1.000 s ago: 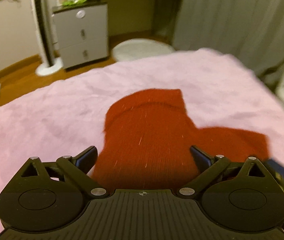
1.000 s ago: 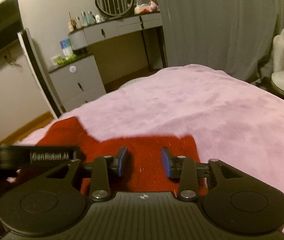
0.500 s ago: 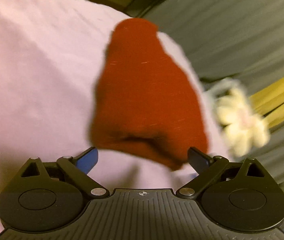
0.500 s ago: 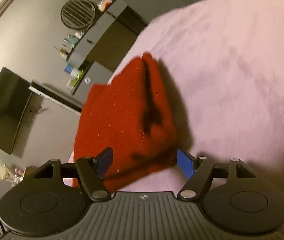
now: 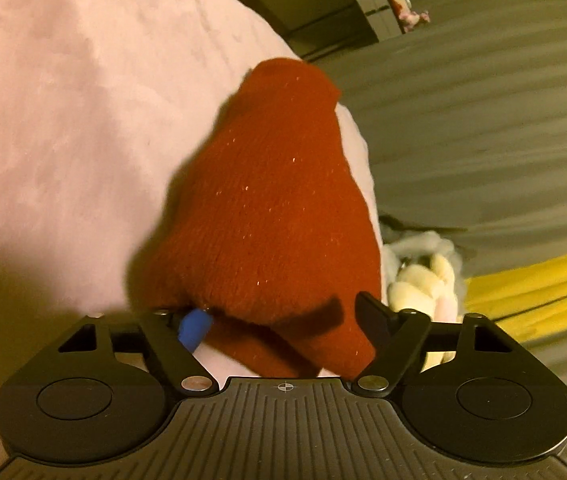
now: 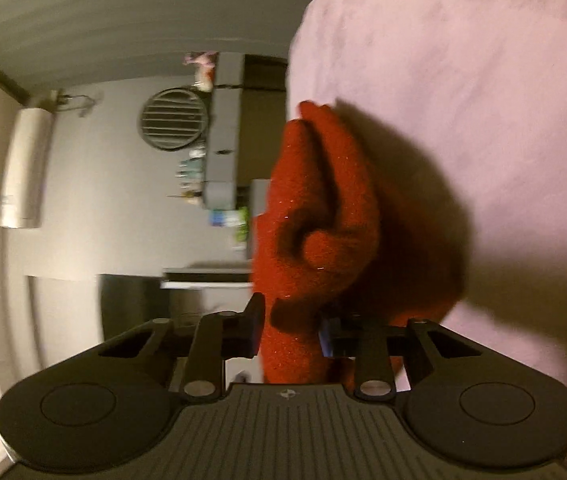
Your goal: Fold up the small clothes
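— Now, what have the grippers got?
— Right gripper (image 6: 289,330): jaws just closed, pads pinching the red knitted garment (image 6: 315,216). Left gripper (image 5: 279,322): jaws narrowing, set wide around the same bunched red knit (image 5: 279,208); whether its pads press is unclear.
— And the garment?
— Lying bunched on the pink bed blanket (image 5: 67,92), a plush toy (image 5: 423,276) beyond it.
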### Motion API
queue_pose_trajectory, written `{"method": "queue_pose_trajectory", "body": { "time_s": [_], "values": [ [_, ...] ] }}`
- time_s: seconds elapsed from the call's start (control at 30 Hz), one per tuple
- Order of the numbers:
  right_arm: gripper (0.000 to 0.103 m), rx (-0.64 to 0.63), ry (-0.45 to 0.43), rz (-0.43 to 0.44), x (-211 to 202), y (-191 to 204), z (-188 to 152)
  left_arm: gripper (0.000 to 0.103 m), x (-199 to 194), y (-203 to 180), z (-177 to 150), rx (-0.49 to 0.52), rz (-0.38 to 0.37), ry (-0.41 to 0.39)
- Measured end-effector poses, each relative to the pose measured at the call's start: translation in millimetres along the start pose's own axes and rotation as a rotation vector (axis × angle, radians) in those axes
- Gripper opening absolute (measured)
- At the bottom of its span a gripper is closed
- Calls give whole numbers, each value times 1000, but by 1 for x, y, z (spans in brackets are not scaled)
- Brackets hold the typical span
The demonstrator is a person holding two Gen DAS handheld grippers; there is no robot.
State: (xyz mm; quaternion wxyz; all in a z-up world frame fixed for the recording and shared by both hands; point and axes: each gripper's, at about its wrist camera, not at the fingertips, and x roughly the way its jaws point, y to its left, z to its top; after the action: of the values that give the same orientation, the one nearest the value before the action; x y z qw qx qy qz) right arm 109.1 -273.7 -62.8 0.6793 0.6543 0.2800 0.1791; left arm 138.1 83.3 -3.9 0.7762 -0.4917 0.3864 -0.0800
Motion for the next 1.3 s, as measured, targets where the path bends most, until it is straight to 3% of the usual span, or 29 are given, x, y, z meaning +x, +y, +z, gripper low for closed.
{"method": "queue_pose_trajectory", "body": {
  "time_s": [0.07, 0.13, 0.2, 0.23, 0.3, 0.37, 0.4, 0.43, 0.47, 0.53, 0.6, 0.67, 0.73, 0.8, 0.83, 1.07, 1.17, 1.3],
  "values": [
    [18, -95, -6, -87, -2, 6, 4, 60, 1, -1, 6, 17, 21, 4],
    [17, -312, -14, -282, 1, 22, 5, 50, 4, -2, 11, 80, 77, 34],
    [18, -593, 4, -440, 12, 40, -6, 49, 5, -2, 14, 138, 107, 66],
    [19, -649, 20, -469, 17, 45, -11, 50, 4, -3, 14, 160, 124, 75],
    [21, -738, 23, -528, 22, 54, -16, 51, -4, -4, 14, 222, 145, 95],
    [36, -794, 15, -595, 23, 65, -18, 53, -11, -13, 13, 317, 181, 106],
    [36, -818, 6, -625, 19, 71, -18, 56, -19, -17, 11, 356, 206, 106],
    [37, -848, -16, -634, 14, 77, -20, 71, -27, -22, 10, 399, 248, 82],
    [38, -893, -47, -629, 4, 84, -24, 78, -36, -27, 8, 454, 285, 27],
    [40, -1042, -120, -630, 0, 101, -40, 81, -49, -40, 5, 560, 298, -55],
    [47, -1179, -134, -613, 8, 109, -58, 85, -49, -54, 3, 610, 302, -96],
    [49, -1215, -100, -600, 26, 108, -66, 88, -36, -66, 0, 661, 313, -90],
    [47, -1205, -57, -604, 40, 99, -69, 88, -21, -71, -9, 733, 373, -73],
    [37, -1185, -19, -684, 51, 83, -68, 85, -2, -67, -13, 784, 461, -43],
    [31, -1185, -19, -684, 51, 83, -68, 86, 3, -61, -13, 780, 467, -28],
    [31, -1166, 42, -713, 60, 50, -56, 98, 16, -26, -16, 719, 469, -8],
    [32, -1165, 35, -705, 55, 52, -56, 98, 7, -30, -16, 690, 463, -19],
    [37, -1162, 15, -705, 38, 67, -64, 97, -12, -44, -27, 747, 477, -52]
  ]
}}
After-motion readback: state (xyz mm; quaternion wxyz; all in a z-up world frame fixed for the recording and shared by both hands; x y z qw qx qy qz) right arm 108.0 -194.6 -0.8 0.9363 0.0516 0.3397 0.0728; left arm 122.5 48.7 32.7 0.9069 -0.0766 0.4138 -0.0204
